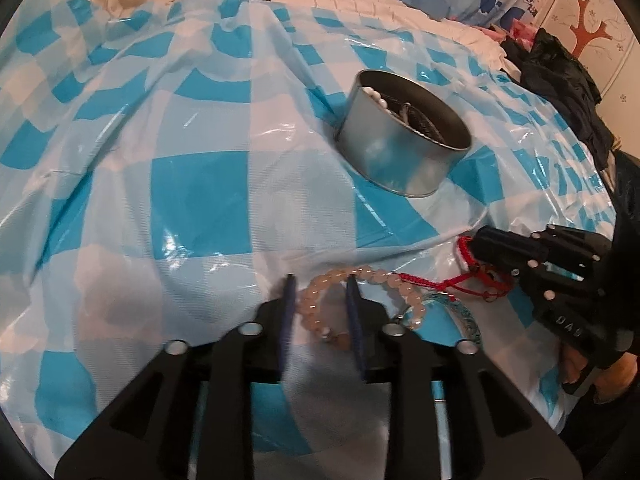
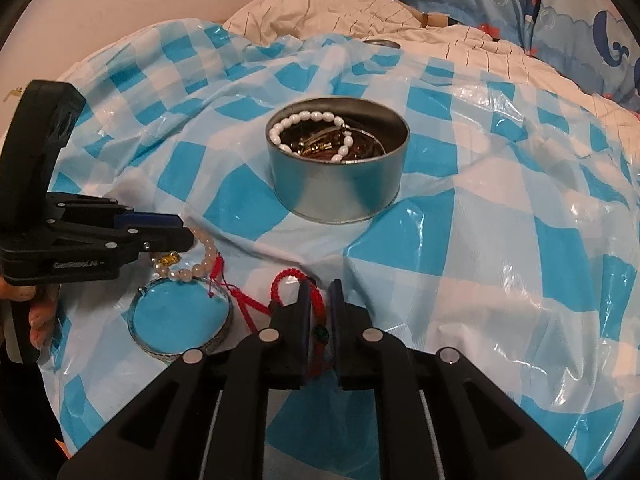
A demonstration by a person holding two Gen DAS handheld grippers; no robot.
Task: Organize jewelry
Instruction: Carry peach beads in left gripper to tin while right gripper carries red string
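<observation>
- Inside the tin [image 2: 340,184], we cannot identify the dark pieces under the pearl bracelet [image 2: 310,132].
- Left of the tin, the left gripper [image 2: 182,228] covers part of the pink bead bracelet [image 2: 204,258].

Printed on side of left gripper [image 2: 176,232] body: "GenRobot.AI", white, partly blurred. On right gripper [image 1: 474,250] body: raised letters "DAS". Nothing else legible.

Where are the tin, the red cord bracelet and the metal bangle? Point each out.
tin [image 2: 340,188]: right wrist view, front of its outer wall.
red cord bracelet [image 2: 280,280]: right wrist view, the loop left of the right gripper.
metal bangle [image 2: 138,334]: right wrist view, its left rim.
</observation>
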